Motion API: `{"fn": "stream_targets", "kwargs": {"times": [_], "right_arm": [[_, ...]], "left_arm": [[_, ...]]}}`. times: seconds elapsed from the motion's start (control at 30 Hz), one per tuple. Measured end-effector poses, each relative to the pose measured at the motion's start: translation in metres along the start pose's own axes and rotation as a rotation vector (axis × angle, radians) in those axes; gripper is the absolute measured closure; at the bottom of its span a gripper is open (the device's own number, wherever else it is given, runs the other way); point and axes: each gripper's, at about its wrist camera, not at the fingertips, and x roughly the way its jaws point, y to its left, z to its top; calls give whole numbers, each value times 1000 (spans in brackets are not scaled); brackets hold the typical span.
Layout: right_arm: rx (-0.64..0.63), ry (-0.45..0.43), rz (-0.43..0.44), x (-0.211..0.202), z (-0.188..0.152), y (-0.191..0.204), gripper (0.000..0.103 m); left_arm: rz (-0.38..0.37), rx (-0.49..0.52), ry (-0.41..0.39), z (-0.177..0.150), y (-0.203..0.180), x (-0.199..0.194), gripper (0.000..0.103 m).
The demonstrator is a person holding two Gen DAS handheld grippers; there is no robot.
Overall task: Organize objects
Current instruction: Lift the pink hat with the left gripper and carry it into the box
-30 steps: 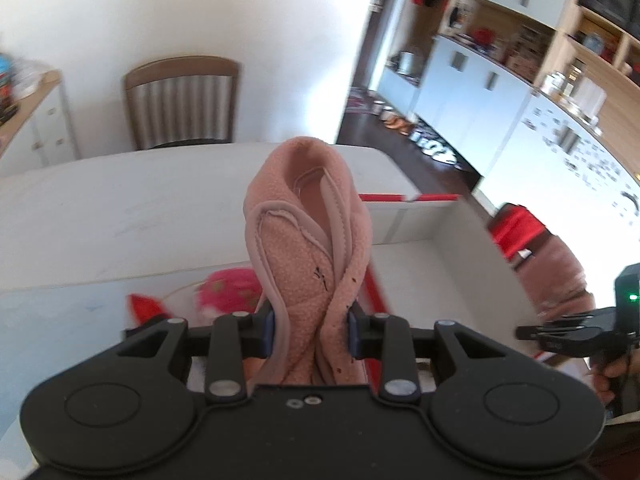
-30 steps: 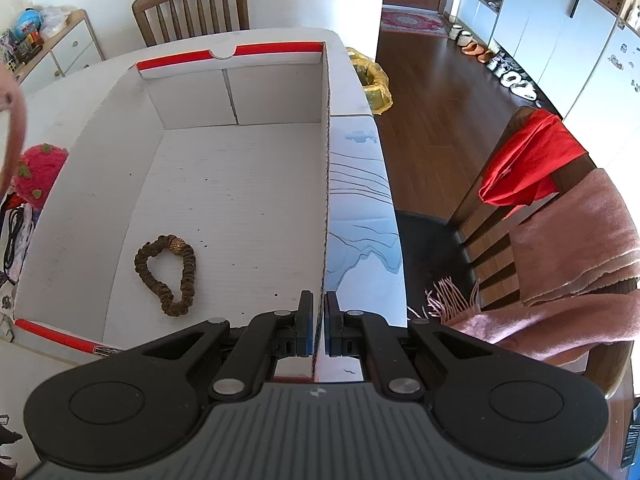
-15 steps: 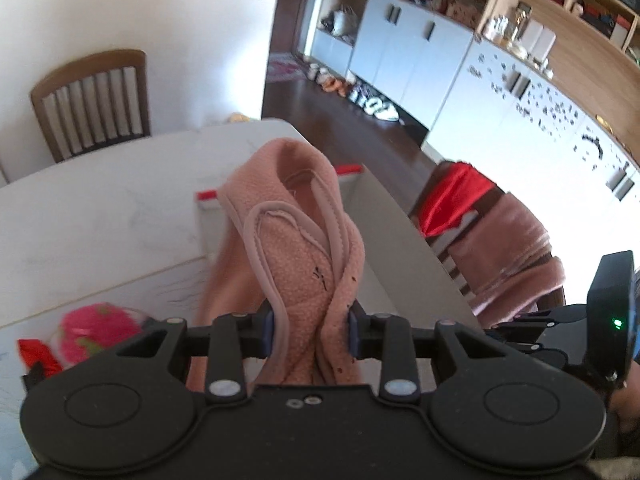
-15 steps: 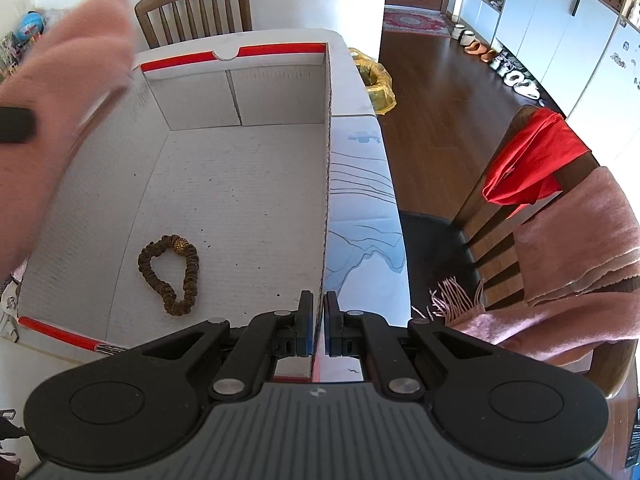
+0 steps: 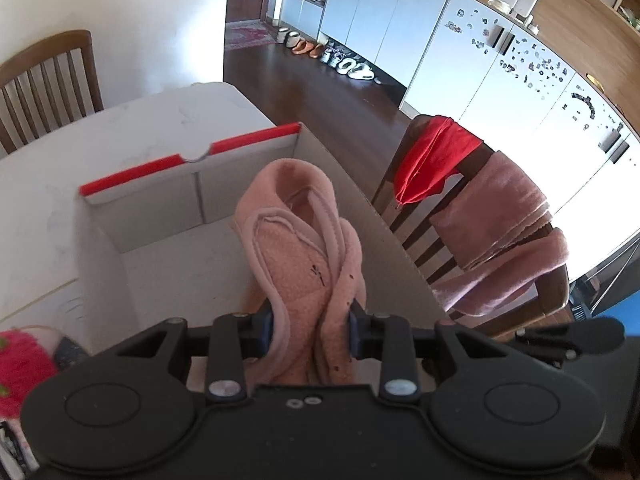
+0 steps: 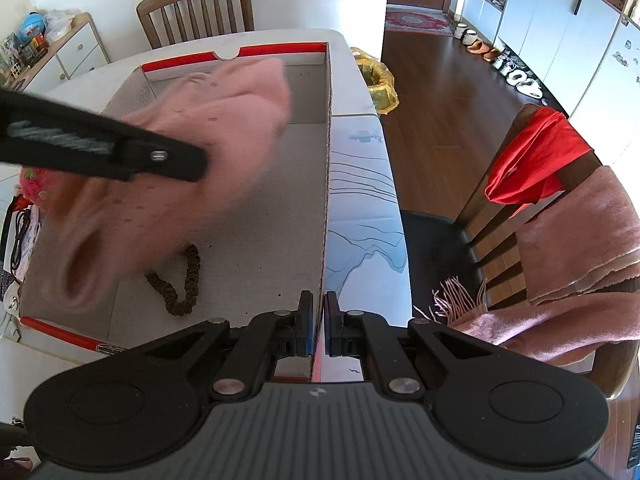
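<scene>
A white cardboard box (image 6: pixel 328 184) with red-edged rims is sitting open on the pale bench (image 6: pixel 360 208), and its right wall is rising straight into the gap of the right claw (image 6: pixel 319 330). A dark beaded bracelet (image 6: pixel 182 284) is lying on the box floor, partly hidden in the right wrist view by a pink fleece slipper (image 5: pixel 304 264). Beside the bench, a wooden chair (image 6: pixel 532 184) is carrying a red cloth (image 6: pixel 536 164) and a pink fringed scarf (image 6: pixel 580 248) over its back. A second wooden chair (image 6: pixel 196 8) is standing at the far end of the bench, a fuzzy red-pink toy (image 5: pixel 20 368) is lying outside the box on its left, and a yellow bag (image 6: pixel 378 84) is resting on the floor past the bench corner.

The left claw (image 5: pixel 310 328) is tilting steeply downward over the box, its jaws partly apart and pinching the slipper at its squeezed middle; the slipper is hanging above the box interior, toe pointing away, blurred in the right wrist view. The right claw is angling down at the near right corner, its jaws pressed together on the thin box wall.

Counting: one box, one slipper, one bracelet, two chairs, two claws.
</scene>
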Motion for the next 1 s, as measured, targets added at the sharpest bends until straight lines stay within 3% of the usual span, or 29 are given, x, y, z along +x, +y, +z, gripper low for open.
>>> {"fn": "stream_targets", "kwargs": {"times": [0.3, 0.63, 0.73, 0.87, 1.0], "right_arm": [[4, 1, 8, 0, 0, -1, 98], [3, 3, 11, -2, -1, -1, 98], [7, 5, 12, -2, -2, -1, 98], [11, 7, 14, -2, -2, 0, 98], [17, 8, 14, -4, -2, 1, 98]], "left_arm": [[-29, -91, 75, 0, -2, 44, 72], [-52, -90, 219, -18, 3, 77, 68], [-52, -89, 244, -22, 5, 80, 61], [-49, -79, 233, -23, 9, 75, 38], [-49, -59, 196, -23, 9, 63, 30]]}}
